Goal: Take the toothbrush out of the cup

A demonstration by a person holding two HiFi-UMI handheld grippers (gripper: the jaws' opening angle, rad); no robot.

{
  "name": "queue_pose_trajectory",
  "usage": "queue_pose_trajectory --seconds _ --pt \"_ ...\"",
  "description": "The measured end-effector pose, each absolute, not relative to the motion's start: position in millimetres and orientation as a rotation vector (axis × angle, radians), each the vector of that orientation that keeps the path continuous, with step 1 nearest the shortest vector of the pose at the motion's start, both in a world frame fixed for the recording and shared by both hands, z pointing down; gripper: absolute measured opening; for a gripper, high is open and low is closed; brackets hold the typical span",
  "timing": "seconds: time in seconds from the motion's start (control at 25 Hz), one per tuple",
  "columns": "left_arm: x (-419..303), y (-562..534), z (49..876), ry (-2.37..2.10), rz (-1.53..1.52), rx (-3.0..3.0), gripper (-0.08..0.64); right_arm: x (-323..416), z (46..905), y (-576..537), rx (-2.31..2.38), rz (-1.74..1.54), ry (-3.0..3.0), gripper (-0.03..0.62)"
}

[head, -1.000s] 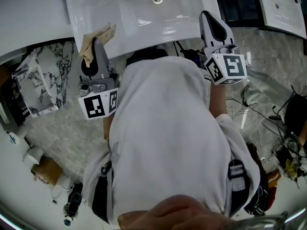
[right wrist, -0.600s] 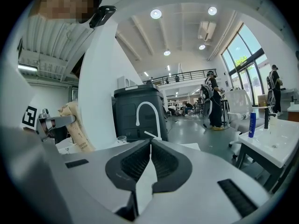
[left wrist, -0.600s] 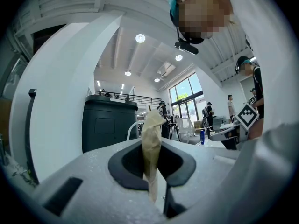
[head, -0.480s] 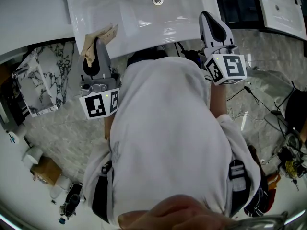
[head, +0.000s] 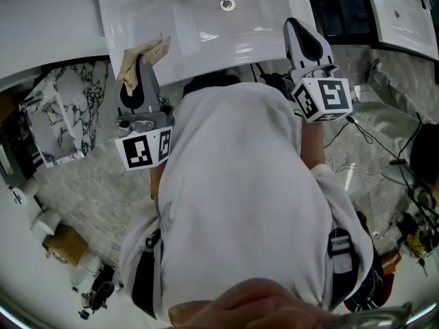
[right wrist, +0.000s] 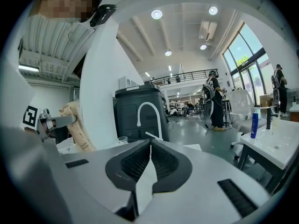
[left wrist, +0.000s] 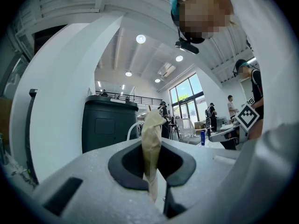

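Note:
My left gripper (head: 140, 66) is shut on a tan paper-wrapped toothbrush (head: 143, 53), which it holds over the front left edge of the white sink (head: 199, 29). In the left gripper view the wrapped toothbrush (left wrist: 151, 141) stands upright between the pads of that gripper (left wrist: 151, 169). The right gripper (head: 293, 23) is over the sink's front right edge, shut with nothing in it; its ribbed pads meet in the right gripper view (right wrist: 150, 146). That view also shows the wrapped toothbrush (right wrist: 78, 127) at the left and a small clear cup (right wrist: 123, 139) behind the jaws.
The sink has a drain (head: 227, 4) near the back. A white curved faucet (right wrist: 148, 118) stands before a dark cabinet (right wrist: 140, 101). A marble-patterned panel (head: 65, 108) leans at the left; cables (head: 384, 156) lie on the floor at the right. People stand in the hall beyond.

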State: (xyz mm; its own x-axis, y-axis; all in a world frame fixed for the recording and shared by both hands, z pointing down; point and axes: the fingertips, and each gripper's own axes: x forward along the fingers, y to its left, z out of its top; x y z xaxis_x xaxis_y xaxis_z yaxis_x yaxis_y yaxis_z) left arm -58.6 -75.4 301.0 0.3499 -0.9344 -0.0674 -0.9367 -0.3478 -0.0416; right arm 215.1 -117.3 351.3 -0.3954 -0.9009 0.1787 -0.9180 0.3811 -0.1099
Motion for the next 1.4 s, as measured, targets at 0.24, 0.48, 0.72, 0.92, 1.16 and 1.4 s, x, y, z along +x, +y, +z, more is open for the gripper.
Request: queue_pose_trajectory --seconds 0.24,0.48,0.72,0.92,1.16,1.4 --pt "-58.8 -76.1 301.8 1.76 0.054 -2.513 0.029 214.5 356.1 -117.6 1.663 0.3 -2.535 0.018" --pt "-59.2 -76.5 301.1 1.767 0.059 -2.508 0.029 214.0 355.2 -118.4 1.658 0.295 -2.541 0.018" --pt "-59.5 -76.9 301.8 1.758 0.067 -2.516 0.029 211.6 359.2 -116.6 1.652 0.29 -2.524 0.017" --pt "-59.6 -76.2 301.3 1.751 0.072 -2.521 0.029 209.0 361.0 -113.3 1.641 0.279 -2.513 0.017" --pt "-58.3 -76.7 300.5 1.75 0.077 -2.526 0.029 208.3 360.8 -113.2 1.632 0.278 -2.512 0.017" --pt "-58.1 -76.8 300.9 1.758 0.079 -2.525 0.029 209.4 361.2 -114.1 1.627 0.275 -2.508 0.017"
